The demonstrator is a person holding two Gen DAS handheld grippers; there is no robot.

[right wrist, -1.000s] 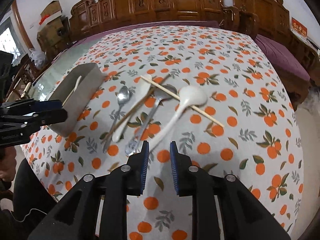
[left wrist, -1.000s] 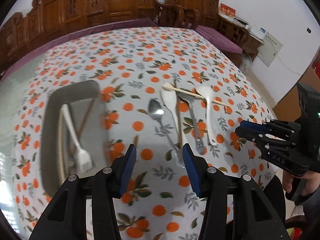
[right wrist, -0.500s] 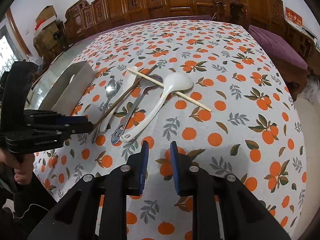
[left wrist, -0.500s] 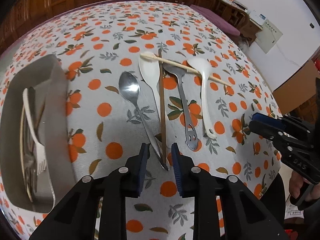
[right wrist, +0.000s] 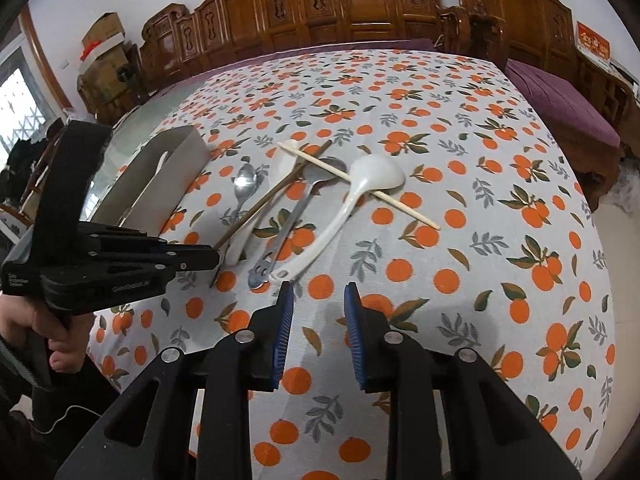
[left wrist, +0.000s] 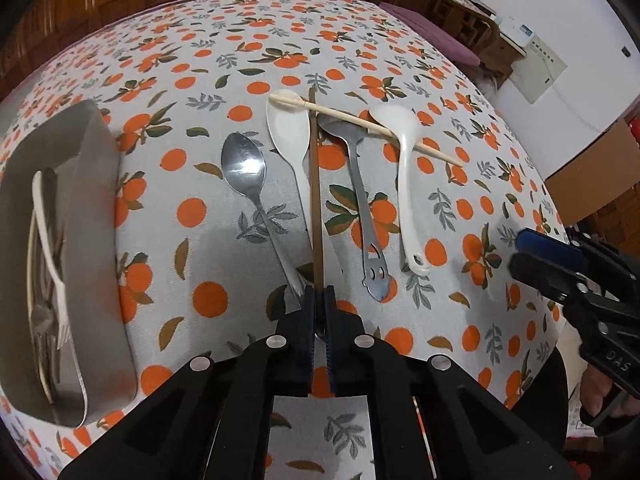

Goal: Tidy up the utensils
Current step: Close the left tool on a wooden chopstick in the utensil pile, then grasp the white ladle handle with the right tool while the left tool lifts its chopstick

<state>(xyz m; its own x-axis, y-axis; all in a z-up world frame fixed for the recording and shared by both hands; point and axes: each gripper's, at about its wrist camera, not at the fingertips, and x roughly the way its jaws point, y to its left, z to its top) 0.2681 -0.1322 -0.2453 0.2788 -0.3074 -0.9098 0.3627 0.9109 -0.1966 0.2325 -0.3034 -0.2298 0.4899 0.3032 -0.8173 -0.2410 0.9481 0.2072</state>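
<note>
Nearest, left gripper (left wrist: 319,296): fingers (left wrist: 308,308) just closed down, now pinched on near end of dark brown chopstick (left wrist: 315,200), which lies on tabletop (left wrist: 400,40) w/ orange-print cloth, pointing away from gripper. Right gripper (right wrist: 318,292): fingers partly apart after opening a little, nothing between, hovering just short of handle end of white ladle (right wrist: 352,196).

Next, utensils in a row on cloth, handles toward grippers. From left in left wrist view: steel spoon (left wrist: 250,184), white plastic spoon (left wrist: 292,136) touching the brown chopstick, steel slotted utensil (left wrist: 360,208), white ladle. Pale chopstick (left wrist: 360,124) crosswise over far ends of these, resting on ladle bowl.

Far left side: grey tray (left wrist: 96,216) holding white fork (left wrist: 50,248) & a few other pieces, hard to tell apart.

Beyond tabletop: carved wooden chairs (right wrist: 360,4), white wall.
</note>
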